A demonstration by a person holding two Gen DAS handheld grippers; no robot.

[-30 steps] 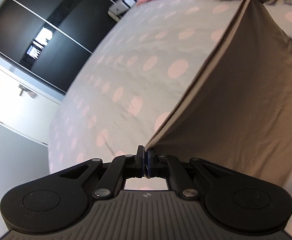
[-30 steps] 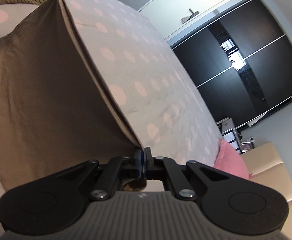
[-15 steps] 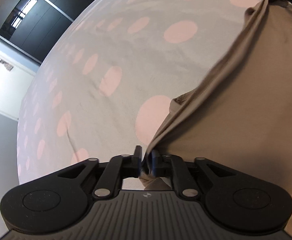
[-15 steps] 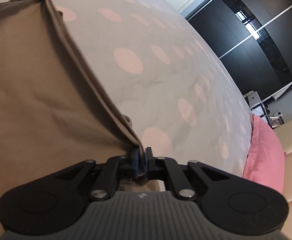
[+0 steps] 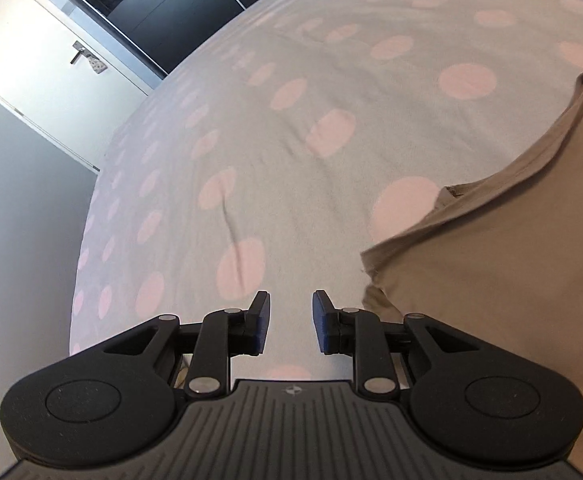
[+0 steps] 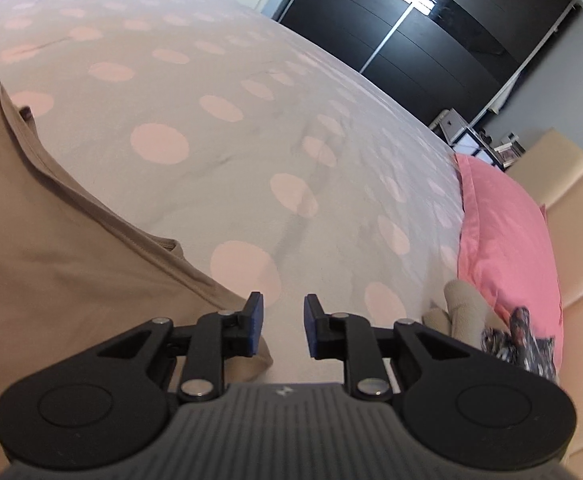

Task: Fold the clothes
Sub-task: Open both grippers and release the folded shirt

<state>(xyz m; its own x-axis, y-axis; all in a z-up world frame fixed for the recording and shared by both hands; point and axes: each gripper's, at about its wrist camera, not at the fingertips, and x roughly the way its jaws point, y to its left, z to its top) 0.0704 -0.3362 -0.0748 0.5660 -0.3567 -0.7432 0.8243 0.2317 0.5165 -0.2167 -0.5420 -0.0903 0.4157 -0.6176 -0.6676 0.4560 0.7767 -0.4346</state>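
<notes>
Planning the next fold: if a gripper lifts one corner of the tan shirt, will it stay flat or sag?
The tan shirt probably sags: it lies limp on the bedspread, with a curling corner. It looks thin, so likely light. Its layered hem suggests the layers may separate when lifted.

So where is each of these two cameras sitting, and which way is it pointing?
Left wrist: rides on the left gripper, looking along its open jaws over the polka-dot bedspread towards a white door; brown garment at right.
Right wrist: rides on the right gripper, jaws open, facing across the bedspread towards a black wardrobe; garment at left, pink pillow at right.
Shared: bedspread, garment and wardrobe; neither shows the person.
</notes>
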